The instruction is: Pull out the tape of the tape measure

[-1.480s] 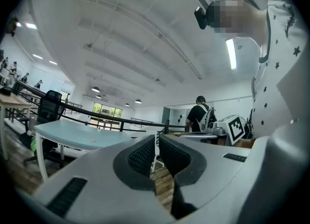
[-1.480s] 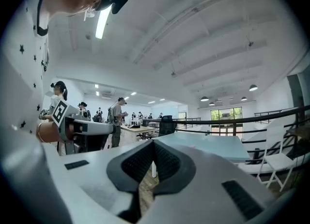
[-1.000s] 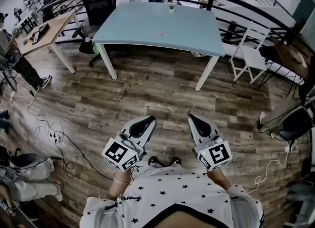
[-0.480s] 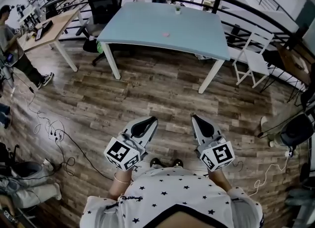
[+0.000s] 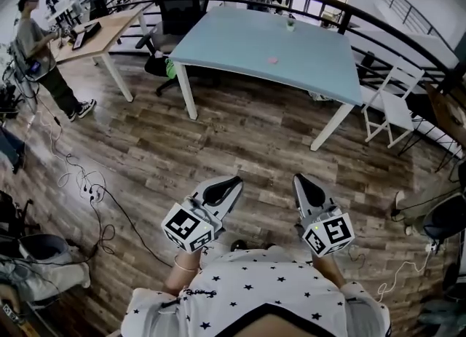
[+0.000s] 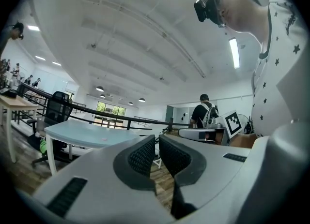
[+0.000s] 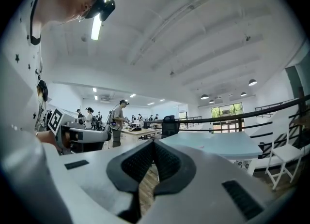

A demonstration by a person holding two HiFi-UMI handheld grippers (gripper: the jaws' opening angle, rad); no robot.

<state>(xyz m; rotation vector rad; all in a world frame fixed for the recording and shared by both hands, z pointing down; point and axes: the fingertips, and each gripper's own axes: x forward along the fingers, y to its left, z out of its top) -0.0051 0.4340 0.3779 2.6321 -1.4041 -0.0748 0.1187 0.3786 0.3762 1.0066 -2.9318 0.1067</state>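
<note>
Evidently the task has not begun. The left claw (image 5: pixel 231 182) and the right claw (image 5: pixel 299 180) are held low and close to the person's body, over the brown wooden plank floor (image 5: pixel 240 139). Both point toward the light blue rectangular worktop on white legs (image 5: pixel 320 66), which stands well apart from them. Each claw is drawn together and holds nothing.

No tape measure can be identified in any view. Two small items rest on the worktop: a small pink object (image 5: pixel 273 60) near its middle and a small greenish object (image 5: pixel 290 25) at its far edge. Either is too small to name with certainty, so the tape measure's place is a guess at best. By this judgement everything is left to do: approach, grasp the case, grasp the tape end, and draw the tape out.

The head view alone shows the stretch of floor between the person and the worktop, and the loose dark cables (image 5: pixel 84 183) on the floor at left. The left gripper view shows the left claw (image 6: pixel 156 143) with its ribbed dark pads (image 6: pixel 143 155) nearly touching and only floor in the sliver between them. The right gripper view shows the right claw (image 7: pixel 154 146) closed likewise. Each gripper view also catches the other claw from the side.
</note>
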